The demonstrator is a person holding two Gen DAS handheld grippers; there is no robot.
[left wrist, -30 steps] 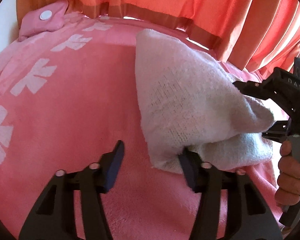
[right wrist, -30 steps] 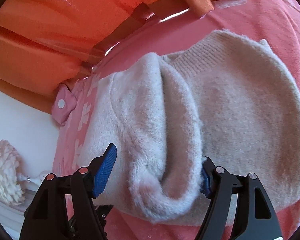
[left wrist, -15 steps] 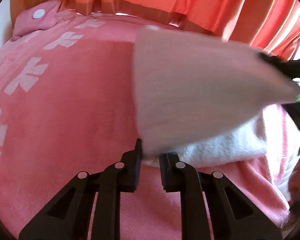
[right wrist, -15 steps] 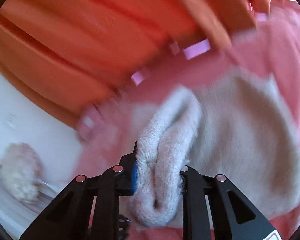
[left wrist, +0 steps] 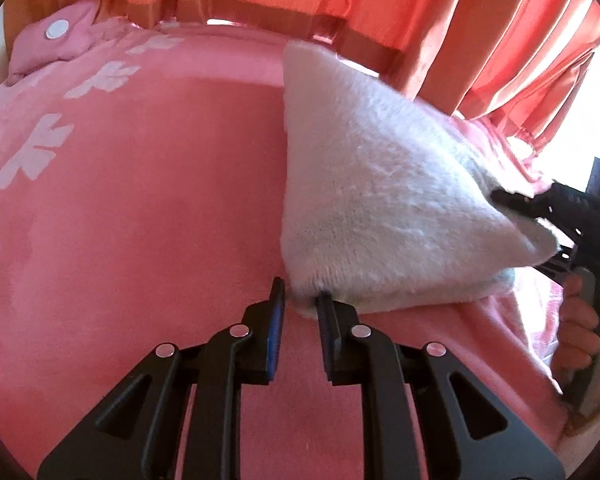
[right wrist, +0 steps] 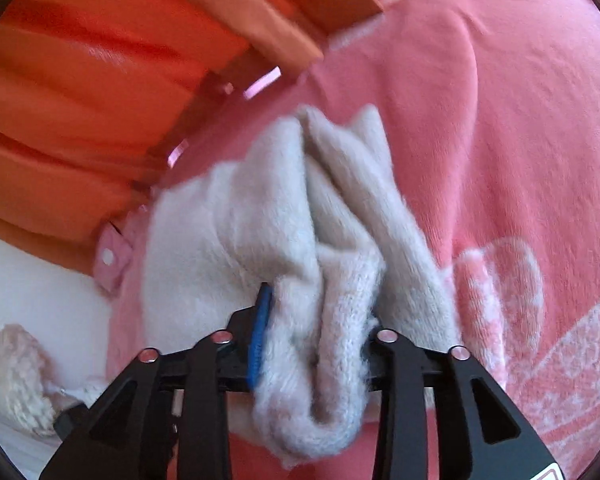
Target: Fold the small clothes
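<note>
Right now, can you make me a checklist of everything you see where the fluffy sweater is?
Surface: pink blanket with white patterns.
Job's things: white fuzzy sweater, partly lifted and bunched, held at two spots.
Clutter: fluffy cream thing off the bed's edge.
Grippers: left gripper pinches the sweater's corner; right gripper has its jaws clamped on a thick fold.
Cables: nothing seen.
Surroundings: orange curtains, white wall.

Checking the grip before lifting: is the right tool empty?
No, the right tool is clamped on a bunched fold of the fluffy white knitted garment.
</note>
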